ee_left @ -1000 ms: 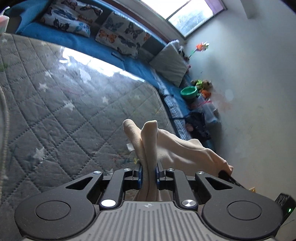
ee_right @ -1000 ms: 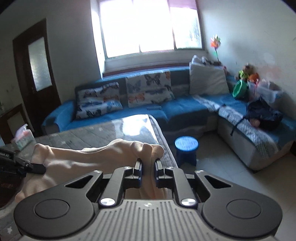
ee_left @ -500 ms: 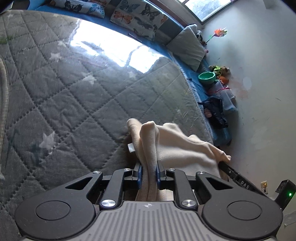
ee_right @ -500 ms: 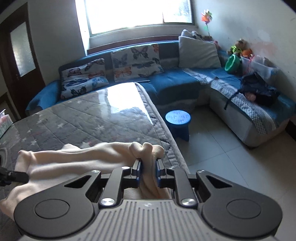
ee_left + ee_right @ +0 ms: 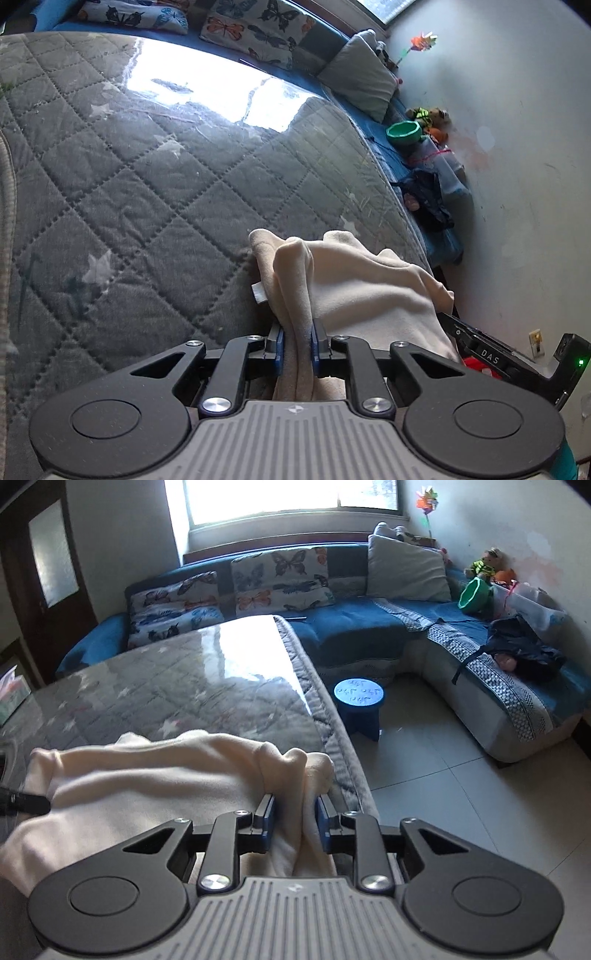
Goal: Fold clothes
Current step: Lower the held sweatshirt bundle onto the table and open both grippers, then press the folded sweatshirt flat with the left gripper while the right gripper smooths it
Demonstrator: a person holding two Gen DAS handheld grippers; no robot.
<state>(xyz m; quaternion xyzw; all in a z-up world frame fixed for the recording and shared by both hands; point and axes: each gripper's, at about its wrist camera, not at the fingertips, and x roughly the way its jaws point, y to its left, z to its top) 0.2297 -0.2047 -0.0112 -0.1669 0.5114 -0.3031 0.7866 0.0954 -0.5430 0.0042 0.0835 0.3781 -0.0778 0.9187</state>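
— Pinching a bunched edge of the cream garment [image 5: 354,295], the left hand-held gripper [image 5: 297,345] has its blue pads pressed on the folds.

— And the right hand-held gripper [image 5: 293,818]?

— Its jaws have just been opening; cloth sits between the pads, the left pad looks clear of it, and whether the right one touches I cannot tell.

— Where is the garment [image 5: 147,775]?

— Lying on the grey quilted tabletop [image 5: 129,177] at its near edge, stretched between the two grippers. A blue stool [image 5: 360,701] stands on the floor beside it.

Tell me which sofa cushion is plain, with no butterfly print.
The grey cushion at the sofa's corner, right of the window. The two cushions left of it carry butterflies.
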